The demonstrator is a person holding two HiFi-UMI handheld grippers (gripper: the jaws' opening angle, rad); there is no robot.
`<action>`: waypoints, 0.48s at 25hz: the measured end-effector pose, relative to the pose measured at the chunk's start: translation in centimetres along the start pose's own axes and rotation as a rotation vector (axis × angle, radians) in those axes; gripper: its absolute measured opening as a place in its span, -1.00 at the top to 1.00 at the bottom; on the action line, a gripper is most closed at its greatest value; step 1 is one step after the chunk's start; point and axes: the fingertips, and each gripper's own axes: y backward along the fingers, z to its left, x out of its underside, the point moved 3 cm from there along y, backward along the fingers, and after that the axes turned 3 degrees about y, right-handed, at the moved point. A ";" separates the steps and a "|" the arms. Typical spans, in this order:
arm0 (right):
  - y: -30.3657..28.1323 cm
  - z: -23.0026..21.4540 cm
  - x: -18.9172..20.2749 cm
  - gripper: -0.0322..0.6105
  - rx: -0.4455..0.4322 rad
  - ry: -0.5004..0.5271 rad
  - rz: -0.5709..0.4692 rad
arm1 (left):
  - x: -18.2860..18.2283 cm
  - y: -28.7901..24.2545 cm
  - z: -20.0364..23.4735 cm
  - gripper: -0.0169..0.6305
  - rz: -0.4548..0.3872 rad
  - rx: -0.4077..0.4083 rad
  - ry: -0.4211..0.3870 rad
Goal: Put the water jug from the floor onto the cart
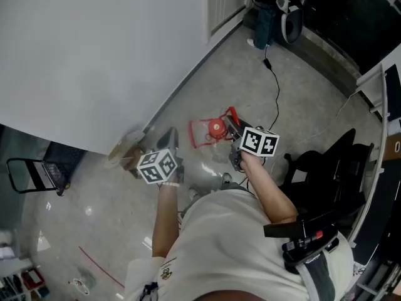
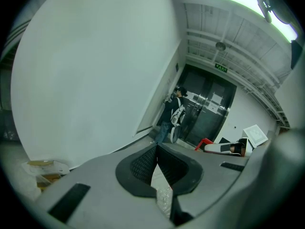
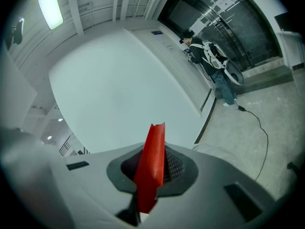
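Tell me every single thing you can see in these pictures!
water jug: one, clear with a red cap, between the two grippers
cardboard box: one, brown, on the floor by the white wall
folding chair: one, black, far left
office chair: one, black, on the right
cable: one, black, trailing across the floor
bystander: one, dark clothes, standing by the dark doors
left gripper: one, grey, jaws closed on something thin and clear, seemingly part of the jug
right gripper: one, grey, jaws closed on the jug's red handle
arms: two, bare, reaching forward from a white shirt
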 end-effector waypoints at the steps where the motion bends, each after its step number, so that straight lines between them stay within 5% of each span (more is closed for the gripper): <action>1: 0.0 0.0 0.0 0.78 -0.002 -0.001 0.003 | 0.1 0.0 0.0 0.94 0.003 0.000 0.003; 12: -0.1 -0.2 -0.2 0.78 -0.008 -0.002 -0.002 | 0.3 -0.4 0.0 0.94 0.010 0.004 0.005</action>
